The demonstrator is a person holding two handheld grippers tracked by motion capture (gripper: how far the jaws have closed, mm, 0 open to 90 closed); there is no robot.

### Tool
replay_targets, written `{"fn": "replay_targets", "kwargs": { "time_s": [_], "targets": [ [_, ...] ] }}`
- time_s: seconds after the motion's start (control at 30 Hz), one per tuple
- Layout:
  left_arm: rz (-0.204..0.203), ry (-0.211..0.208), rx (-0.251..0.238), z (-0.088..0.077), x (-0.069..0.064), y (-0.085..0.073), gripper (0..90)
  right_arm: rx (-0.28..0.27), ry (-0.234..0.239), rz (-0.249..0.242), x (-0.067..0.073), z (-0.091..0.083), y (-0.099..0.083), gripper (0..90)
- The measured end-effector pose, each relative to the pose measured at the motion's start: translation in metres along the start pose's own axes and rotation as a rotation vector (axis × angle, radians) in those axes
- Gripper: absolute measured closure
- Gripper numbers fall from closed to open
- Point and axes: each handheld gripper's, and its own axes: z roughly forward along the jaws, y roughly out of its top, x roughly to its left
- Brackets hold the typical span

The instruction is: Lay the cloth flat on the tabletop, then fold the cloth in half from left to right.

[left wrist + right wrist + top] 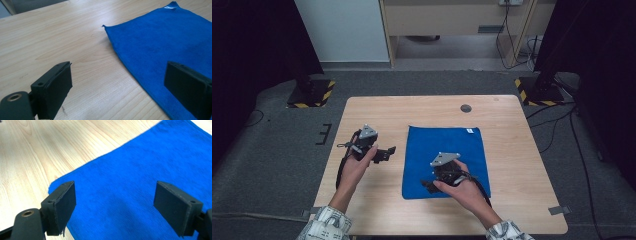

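The right gripper (428,184) hung over the near left corner of the blue cloth (472,150), jaws wide apart with nothing between them. The left gripper (388,153) was over bare wood just left of the cloth, jaws spread wide too. The cloth lay flat mid-table (512,210), its white tag (470,131) at the far edge.

a light wooden table (507,150) on grey carpet floor (272,165) in a dim room

a pale wall panel (342,30) stands at upper left, a beige wooden cabinet (452,17) at top centre. black stands on yellow-and-black striped bases (312,94) sit at both upper sides, and black cables (557,125) trail across the carpet at right. the tabletop has a small round dark grommet (466,108).
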Motion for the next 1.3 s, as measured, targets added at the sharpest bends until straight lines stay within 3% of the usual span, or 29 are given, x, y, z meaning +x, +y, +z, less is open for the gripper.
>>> {"fn": "replay_targets", "kwargs": {
  "time_s": [0.13, 0.37, 0.5, 0.57, 0.63, 0.73, 0.87, 0.97, 1.07, 1.17, 1.3],
  "targets": [
    [0.021, -0.001, 0.013, 0.005, -0.003, 0.005, 7.0, 0.008, 0.003, -0.024, 0.008, 0.005, 0.006, 18.3],
    [0.013, 0.006, 0.018, 0.020, -0.004, 0.017, 6.9, 0.024, 0.041, -0.045, 0.025, 0.021, 0.014, 18.2],
    [0.007, 0.013, 0.023, 0.024, -0.004, 0.023, 6.9, 0.039, 0.064, -0.059, 0.034, 0.027, 0.016, 23.0],
    [0.000, 0.014, 0.025, 0.025, -0.002, 0.024, 6.9, 0.030, 0.061, -0.068, 0.039, 0.030, 0.016, 31.3],
    [-0.008, 0.022, 0.030, 0.026, -0.002, 0.024, 6.9, 0.031, 0.068, -0.075, 0.042, 0.032, 0.016, 34.1],
    [0.000, 0.031, 0.043, 0.027, -0.003, 0.024, 6.9, 0.038, 0.070, -0.085, 0.048, 0.035, 0.016, 41.4],
    [0.008, 0.027, 0.044, 0.027, -0.005, 0.024, 6.9, 0.022, 0.027, -0.107, 0.056, 0.035, 0.015, 57.1],
    [0.018, 0.025, 0.053, 0.029, -0.007, 0.023, 6.9, 0.015, 0.041, -0.115, 0.060, 0.038, 0.012, 65.8],
    [0.019, 0.049, 0.048, 0.029, -0.008, 0.024, 6.9, 0.036, 0.047, -0.110, 0.064, 0.043, 0.008, 62.9],
    [0.016, 0.054, 0.042, 0.031, -0.008, 0.025, 6.9, 0.061, 0.034, -0.112, 0.069, 0.052, 0.004, 49.3],
    [-0.001, 0.045, 0.037, 0.036, -0.006, 0.024, 6.9, 0.075, 0.010, -0.100, 0.074, 0.059, 0.000, 38.7]
  ]
}}
